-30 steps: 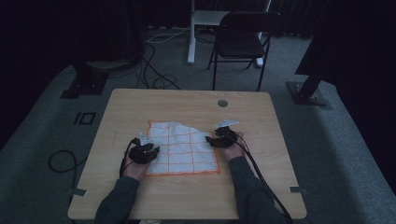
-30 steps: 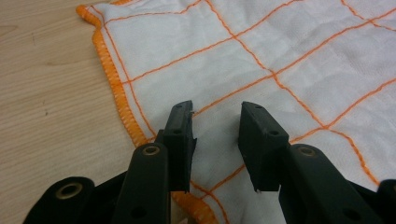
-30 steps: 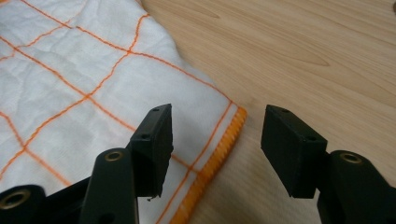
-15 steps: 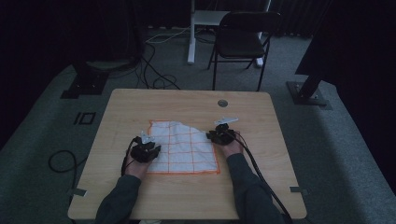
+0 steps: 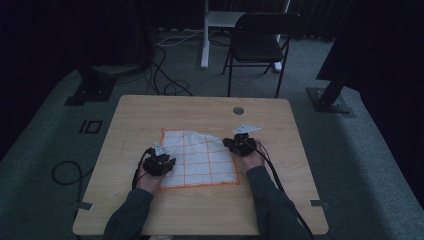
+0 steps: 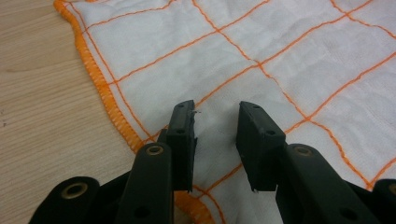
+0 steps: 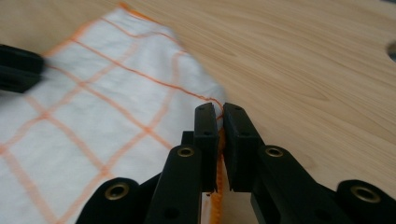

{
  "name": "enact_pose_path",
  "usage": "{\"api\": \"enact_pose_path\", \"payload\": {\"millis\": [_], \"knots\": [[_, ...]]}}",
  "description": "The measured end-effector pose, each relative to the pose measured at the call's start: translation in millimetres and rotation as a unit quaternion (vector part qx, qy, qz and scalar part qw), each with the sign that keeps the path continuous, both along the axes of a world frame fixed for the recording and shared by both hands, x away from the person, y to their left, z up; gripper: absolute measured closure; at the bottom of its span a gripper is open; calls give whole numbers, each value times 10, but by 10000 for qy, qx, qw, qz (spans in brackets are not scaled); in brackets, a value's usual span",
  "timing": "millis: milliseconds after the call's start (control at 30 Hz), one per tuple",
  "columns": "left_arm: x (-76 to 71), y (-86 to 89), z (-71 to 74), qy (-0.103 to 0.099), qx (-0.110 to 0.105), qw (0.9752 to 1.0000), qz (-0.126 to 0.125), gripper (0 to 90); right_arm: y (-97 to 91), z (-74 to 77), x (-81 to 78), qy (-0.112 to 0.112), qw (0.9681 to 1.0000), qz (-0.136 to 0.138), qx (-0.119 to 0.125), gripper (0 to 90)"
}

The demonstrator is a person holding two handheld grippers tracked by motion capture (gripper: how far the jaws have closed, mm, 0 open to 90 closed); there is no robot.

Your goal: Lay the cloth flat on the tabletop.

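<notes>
Soft white gauze cloth (image 5: 200, 157) with an orange grid lies flat mid-table (image 5: 150, 115). Its stitched 3 o'clock hem is pinched by the just-closed right gripper (image 7: 219, 121); left gripper (image 6: 215, 126) is spread over the weave at 9 o'clock.

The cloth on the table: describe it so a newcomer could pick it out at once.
On the light wooden table, toward the person's side, lies a white woven cloth with an orange grid and orange stitched hem, between the two hand-held grippers. The right hand-held gripper pinches its hem. It is the one soft, patterned thing on the bare wood.
</notes>
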State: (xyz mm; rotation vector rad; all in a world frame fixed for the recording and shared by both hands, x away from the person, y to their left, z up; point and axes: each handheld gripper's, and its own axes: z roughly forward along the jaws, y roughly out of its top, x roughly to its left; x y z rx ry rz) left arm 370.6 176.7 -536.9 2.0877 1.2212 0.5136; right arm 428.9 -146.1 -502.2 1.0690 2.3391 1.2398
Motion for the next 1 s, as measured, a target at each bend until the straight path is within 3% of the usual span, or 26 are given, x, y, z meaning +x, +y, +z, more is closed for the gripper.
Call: {"api": "enact_pose_path", "payload": {"millis": [167,400,533,633,733,867,933,1000], "knots": [[-11,-10,8,11,46,10000,-23,679,158,70,-216,-126,9992,354,100,851],[-40,-27,27,9,118,9999,-97,679,454,17,-558,-207,9951,964,-123,853],[-49,-18,28,7,119,9999,-105,677,592,-77,-697,-122,9918,1260,-164,853],[-50,-9,25,15,106,9999,-99,678,655,-154,-737,90,9888,1471,-238,839],[-52,-4,20,9,93,9999,-97,678,670,-192,-741,279,9849,1683,-293,708],[-54,0,16,5,81,9999,-96,677,603,-70,-720,93,9865,1629,-129,629],[-54,2,15,8,79,9999,-95,677,553,10,-689,-148,9895,1423,-193,631],[-54,3,12,5,62,9999,-92,676,495,53,-628,-249,9921,1210,-213,653]]}}
